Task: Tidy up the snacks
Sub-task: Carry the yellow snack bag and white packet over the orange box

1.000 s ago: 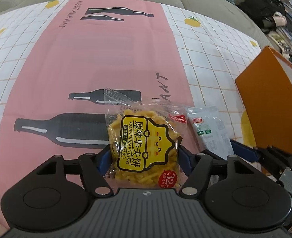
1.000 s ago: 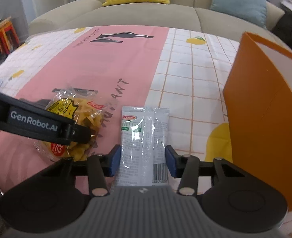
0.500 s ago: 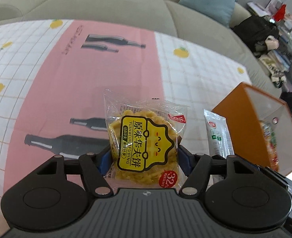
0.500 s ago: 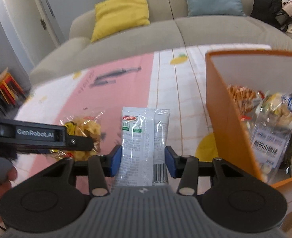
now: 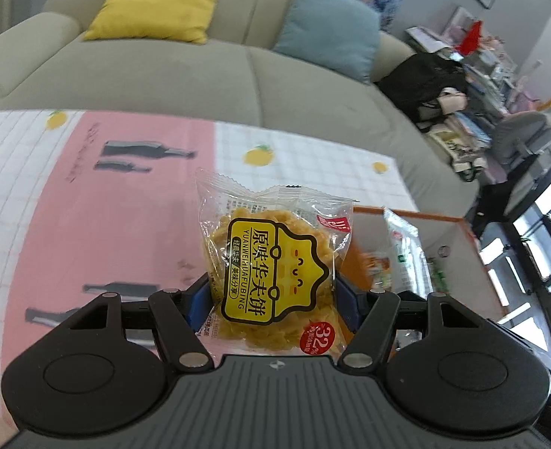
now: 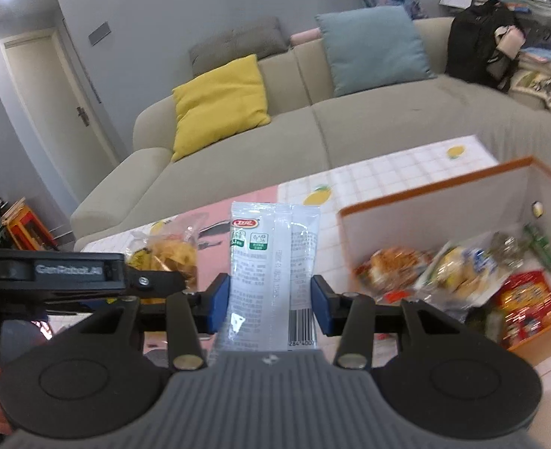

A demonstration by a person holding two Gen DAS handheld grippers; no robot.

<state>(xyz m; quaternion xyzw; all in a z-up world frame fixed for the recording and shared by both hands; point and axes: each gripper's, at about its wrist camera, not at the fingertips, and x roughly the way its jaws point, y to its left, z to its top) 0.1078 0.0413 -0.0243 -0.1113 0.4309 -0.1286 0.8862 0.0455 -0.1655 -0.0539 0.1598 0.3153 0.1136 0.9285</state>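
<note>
My left gripper (image 5: 273, 301) is shut on a clear packet of yellow waffle biscuit with a yellow label (image 5: 275, 273), held up above the table. My right gripper (image 6: 271, 301) is shut on a white sachet with a green and red logo (image 6: 271, 258), also lifted. The orange box with white inside walls (image 6: 436, 205) stands at the right and holds several snack packets (image 6: 458, 269). In the right wrist view the left gripper (image 6: 155, 280) with its yellow packet (image 6: 170, 256) shows at the left. In the left wrist view the sachet (image 5: 402, 250) and the box (image 5: 458, 235) show at the right.
A tablecloth (image 5: 88, 205) with a pink band, bottle prints and lemons covers the table. Beyond it stands a beige sofa (image 6: 350, 127) with a yellow cushion (image 6: 219, 101) and a blue one (image 6: 372, 48). A black backpack (image 6: 481, 45) sits at the sofa's right end.
Both grippers have risen off the table with their packets held. The views have tilted up, so the sofa and the inside of the orange box now show.
</note>
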